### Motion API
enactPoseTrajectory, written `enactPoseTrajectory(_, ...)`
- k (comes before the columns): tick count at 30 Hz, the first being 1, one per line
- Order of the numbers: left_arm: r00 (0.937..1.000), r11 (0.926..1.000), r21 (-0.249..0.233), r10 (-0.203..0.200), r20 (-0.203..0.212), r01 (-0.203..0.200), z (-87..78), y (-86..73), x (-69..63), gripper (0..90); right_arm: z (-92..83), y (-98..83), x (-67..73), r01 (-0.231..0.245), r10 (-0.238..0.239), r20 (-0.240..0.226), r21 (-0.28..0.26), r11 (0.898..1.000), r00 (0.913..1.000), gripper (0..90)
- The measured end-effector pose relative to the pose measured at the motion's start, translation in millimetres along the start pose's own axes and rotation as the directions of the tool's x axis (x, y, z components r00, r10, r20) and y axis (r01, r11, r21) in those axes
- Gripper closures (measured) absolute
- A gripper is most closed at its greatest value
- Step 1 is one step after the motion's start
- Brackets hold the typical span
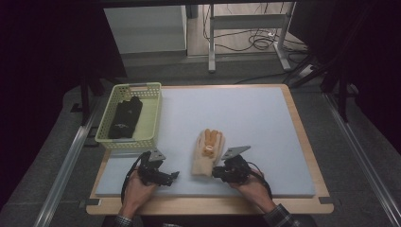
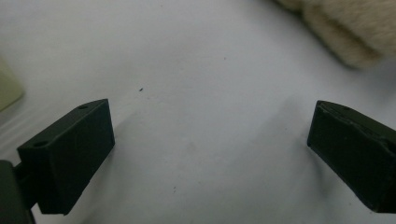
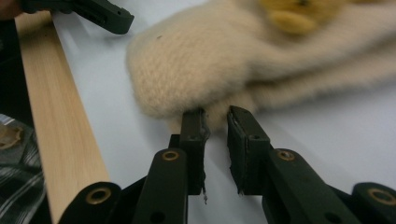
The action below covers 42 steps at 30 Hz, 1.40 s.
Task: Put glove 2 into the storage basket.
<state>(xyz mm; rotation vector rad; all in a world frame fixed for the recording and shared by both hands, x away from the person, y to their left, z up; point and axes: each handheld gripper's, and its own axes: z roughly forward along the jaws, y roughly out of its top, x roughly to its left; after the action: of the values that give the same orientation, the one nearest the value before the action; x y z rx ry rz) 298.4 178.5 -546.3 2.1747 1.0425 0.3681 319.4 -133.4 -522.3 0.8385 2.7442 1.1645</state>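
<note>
From the high view, a pale blue-grey mat covers a wooden table. The cream mitten, with an orange patch on top, lies a little toward the mat's near edge, about midway between its left and right edges, cuff end pointing at the near edge. The right gripper sits at the mitten's cuff corner, the person's right hand behind it near the mat's near edge. The left gripper rests on the mat to the left of the mitten, apart from it, held by the left hand. A pale green basket stands at the mat's far left corner with a dark folded item inside

In the left gripper view, the left gripper has its jaws spread wide with bare mat between them, nothing gripped. The mitten's fuzzy edge shows at the upper right, clear of the jaws

In the right gripper view, the right gripper has its jaws drawn close together, a narrow gap left between them, with their tips at the cuff edge of the mitten. Whether the pads actually pinch the wool cannot be told; the tips touch or nearly touch the fuzz. The table's wooden edge runs along the left, and the tip of the other gripper shows at the top left beside the mitten
</note>
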Motion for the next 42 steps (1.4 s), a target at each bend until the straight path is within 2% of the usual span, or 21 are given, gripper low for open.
enactPoseTrajectory(3,0.9999,0.9999,-0.01,-0.009,0.004,0.009,-11.4,2.3,4.1,1.2,20.8,11.6,9.7,0.016,-0.016,-0.018,-0.012,1.0,0.9997,73.7)
enactPoseTrajectory(5,0.9999,0.9998,-0.018,-0.01,0.009,0.01,-21.8,6.7,5.3,1.2,32.8,19.1,16.0,0.05,-0.05,-0.013,-0.015,0.999,0.9987,72.3)
enactPoseTrajectory(7,0.9997,0.9998,-0.022,-0.005,0.024,0.005,-27.2,15.1,3.0,1.0,33.5,22.1,16.5,0.051,-0.052,-0.019,-0.019,0.998,0.9985,68.4)
enactPoseTrajectory(9,0.9992,0.9995,-0.031,0.009,0.038,-0.008,-28.7,25.1,-1.2,0.7,26.9,21.3,14.4,0.052,-0.053,-0.008,-0.034,0.998,0.9986,65.4)
enactPoseTrajectory(11,0.9962,0.9993,-0.037,0.008,0.087,-0.004,-24.1,41.5,-8.9,0.0,12.9,16.5,5.9,0.047,-0.046,0.028,-0.048,0.998,0.9986,59.9)
enactPoseTrajectory(12,0.9929,0.9995,-0.031,0.006,0.119,-0.003,-17.1,52.6,-14.3,0.0,4.9,12.6,-0.1,0.039,-0.036,0.052,-0.053,0.998,0.998,58.1)
enactPoseTrajectory(13,0.991,0.9998,-0.021,0.001,0.134,0.002,-10.0,60.8,-19.5,0.0,-5.2,6.6,-8.8,0.031,-0.026,0.085,-0.056,0.998,0.9961,55.1)
enactPoseTrajectory(15,0.9912,0.9999,0.001,-0.01,0.132,0.01,3.8,73.4,-27.6,0.0,-18.2,-2.8,-21.7,0.01,-0.003,0.134,-0.056,0.998,0.991,51.1)
enactPoseTrajectory(18,0.9914,0.9991,0.02,-0.039,0.125,0.037,24.6,88.2,-38.5,0.0,-36.8,-17.8,-42.7,-0.025,0.038,0.203,-0.068,0.997,0.9785,46.1)
enactPoseTrajectory(20,0.995,0.9988,0.033,-0.037,0.093,0.034,35.5,94.2,-44.5,0.0,-50.9,-29.7,-58.5,-0.053,0.071,0.254,-0.079,0.995,0.9646,43.3)
enactPoseTrajectory(22,0.9971,0.9979,0.057,-0.033,0.069,0.029,48.4,97.8,-48.8,0.0,-58.4,-36.6,-67.3,-0.069,0.09,0.28,-0.084,0.994,0.9558,40.6)
enactPoseTrajectory(24,0.9998,0.9943,0.107,-0.003,0.019,0.001,63.0,99.8,-54.6,0.0,-67.6,-45.9,-79.1,-0.086,0.112,0.329,-0.092,0.992,0.9376,39.0)
enactPoseTrajectory(25,0.9998,0.9943,0.107,-0.003,0.019,0.001,63.0,99.8,-54.6,0.0,-67.6,-45.9,-79.1,-0.086,0.112,0.329,-0.092,0.992,0.9376,39.0)
enactPoseTrajectory(27,0.9999,0.9882,0.153,0.012,-0.011,-0.01,73.7,99.3,-56.8,0.0,-71.3,-50.9,-85.1,-0.099,0.128,0.358,-0.099,0.99,0.9249,38.4)
enactPoseTrajectory(29,1.0,0.9875,0.157,-0.006,-0.004,0.006,76.6,97.3,-55.6,0.9,-72.3,-56.2,-90.4,-0.107,0.137,0.375,-0.099,0.989,0.9167,37.5)
enactPoseTrajectory(30,0.9999,0.9876,0.157,-0.009,-0.008,0.01,74.9,97.0,-55.6,3.4,-71.5,-58.8,-92.0,-0.112,0.143,0.382,-0.101,0.989,0.913,37.3)
enactPoseTrajectory(31,0.9999,0.9884,0.152,-0.007,-0.01,0.009,71.7,97.2,-55.3,9.2,-71.7,-60.9,-92.5,-0.106,0.14,0.382,-0.11,0.988,0.9133,37.3)
enactPoseTrajectory(33,0.9998,0.9889,0.148,-0.012,-0.015,0.015,66.2,98.0,-54.3,31.4,-72.5,-64.0,-93.5,-0.111,0.155,0.37,-0.136,0.984,0.9159,37.3)
enactPoseTrajectory(35,0.9994,0.987,0.159,-0.018,-0.028,0.023,64.2,99.5,-52.8,45.0,-71.8,-63.9,-92.9,-0.105,0.149,0.378,-0.135,0.985,0.9136,37.3)
enactPoseTrajectory(39,0.9994,0.9871,0.158,-0.018,-0.03,0.022,61.8,100.7,-52.5,62.1,-70.5,-63.6,-91.2,-0.092,0.135,0.391,-0.127,0.988,0.9105,37.0)
enactPoseTrajectory(42,0.9989,0.9872,0.156,-0.03,-0.035,0.035,55.6,102.5,-44.4,66.7,-71.4,-63.9,-92.1,-0.099,0.141,0.385,-0.128,0.987,0.9122,36.9)
